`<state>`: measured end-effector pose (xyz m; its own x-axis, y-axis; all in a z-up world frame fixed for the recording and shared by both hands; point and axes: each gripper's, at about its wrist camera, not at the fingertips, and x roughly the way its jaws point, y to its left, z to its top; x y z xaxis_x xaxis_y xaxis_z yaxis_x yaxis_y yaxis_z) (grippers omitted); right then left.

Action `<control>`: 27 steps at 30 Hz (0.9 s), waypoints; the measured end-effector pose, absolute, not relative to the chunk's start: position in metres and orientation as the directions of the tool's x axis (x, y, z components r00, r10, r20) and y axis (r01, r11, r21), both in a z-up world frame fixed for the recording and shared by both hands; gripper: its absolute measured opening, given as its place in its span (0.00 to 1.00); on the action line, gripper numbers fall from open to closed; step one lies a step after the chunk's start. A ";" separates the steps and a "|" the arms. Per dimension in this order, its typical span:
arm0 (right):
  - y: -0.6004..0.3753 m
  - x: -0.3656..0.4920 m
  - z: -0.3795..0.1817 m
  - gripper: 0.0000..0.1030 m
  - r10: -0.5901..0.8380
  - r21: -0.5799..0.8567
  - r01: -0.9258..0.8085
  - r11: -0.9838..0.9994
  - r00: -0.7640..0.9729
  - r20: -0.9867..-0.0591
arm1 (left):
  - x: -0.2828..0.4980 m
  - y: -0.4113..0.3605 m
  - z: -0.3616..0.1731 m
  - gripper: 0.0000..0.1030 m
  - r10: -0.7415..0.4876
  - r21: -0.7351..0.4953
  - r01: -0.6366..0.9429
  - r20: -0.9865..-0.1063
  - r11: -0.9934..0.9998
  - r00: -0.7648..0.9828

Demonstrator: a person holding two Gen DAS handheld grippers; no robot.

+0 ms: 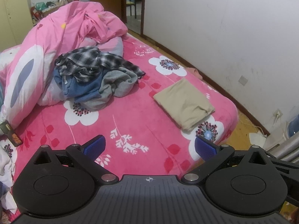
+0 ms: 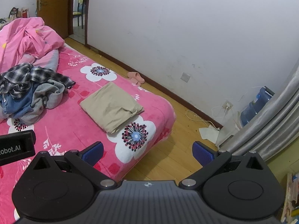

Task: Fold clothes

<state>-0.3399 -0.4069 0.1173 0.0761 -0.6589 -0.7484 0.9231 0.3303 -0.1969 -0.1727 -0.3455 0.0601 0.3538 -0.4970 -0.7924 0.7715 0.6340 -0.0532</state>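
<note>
The left gripper [image 1: 149,146] occupies the lower part of the frame, its two blue-padded fingers [image 1: 95,146] spread wide apart with nothing between them, held above the pink floral fleece bedspread [image 1: 130,123]. A folded beige fabric rectangle [image 1: 184,103] lies flat at right of centre, near the bed's right edge. A loose pile of unfolded garments [image 1: 93,78] sits at centre left: a black-and-white plaid shirt [image 1: 89,63] on top, a blue garment [image 1: 84,87] and a grey knit garment [image 1: 115,84] beneath. The pile rests against a crumpled pink quilt [image 1: 65,35] filling the upper left. A white wall [image 1: 224,28] spans the upper right.
</note>
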 end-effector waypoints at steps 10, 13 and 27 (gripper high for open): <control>-0.407 -0.338 0.119 1.00 -0.662 -0.204 0.921 0.332 0.074 -0.746 | -0.172 -0.346 0.058 0.99 -0.492 -0.057 0.768 -0.797 0.638 0.350; -0.407 -0.337 0.118 1.00 -0.661 -0.206 0.920 0.334 0.073 -0.747 | -0.171 -0.345 0.057 1.00 -0.489 -0.057 0.766 -0.799 0.640 0.349; -0.408 -0.331 0.117 1.00 -0.662 -0.215 0.919 0.330 0.063 -0.747 | -0.167 -0.346 0.055 1.00 -0.481 -0.054 0.760 -0.803 0.647 0.352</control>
<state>-0.3313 -0.4079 0.1172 0.0627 -0.6616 -0.7472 0.9189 0.3305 -0.2155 -0.1666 -0.3461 0.0550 0.3519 -0.4807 -0.8032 0.7603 0.6473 -0.0543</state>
